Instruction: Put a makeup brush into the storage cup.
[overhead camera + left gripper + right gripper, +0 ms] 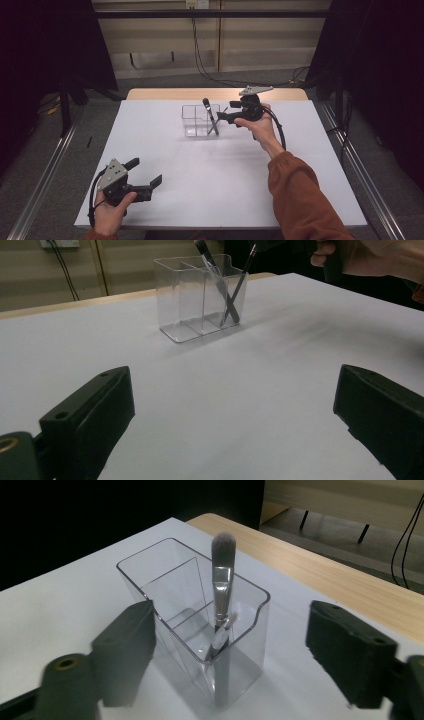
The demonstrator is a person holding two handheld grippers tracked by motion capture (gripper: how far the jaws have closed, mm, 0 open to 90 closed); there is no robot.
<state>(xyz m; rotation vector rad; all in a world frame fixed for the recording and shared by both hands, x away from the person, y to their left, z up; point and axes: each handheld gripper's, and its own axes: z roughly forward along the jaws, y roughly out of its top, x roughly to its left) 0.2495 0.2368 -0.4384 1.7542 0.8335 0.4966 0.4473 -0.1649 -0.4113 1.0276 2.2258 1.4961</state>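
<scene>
A clear plastic organizer (198, 121) with divided compartments stands at the back middle of the white table (220, 175). A dark makeup brush (209, 114) leans in its right-end compartment, bristles up, and a thinner second brush (240, 285) crosses it. In the right gripper view the grey-tipped brush (221, 580) rises from the organizer's (165, 585) near end. My right gripper (223, 116) hovers just right of the organizer, open, its jaws wide with nothing pressed between them (230, 650). My left gripper (148, 172) is open near the front left of the table, jaws wide (232, 415) and pointing toward the organizer (200, 305).
A wooden strip (215, 94) runs along the table's far edge. Metal rails (360, 170) flank the table on both sides, and black cables (210, 75) lie on the floor behind it. Bare white table surface lies between the two grippers.
</scene>
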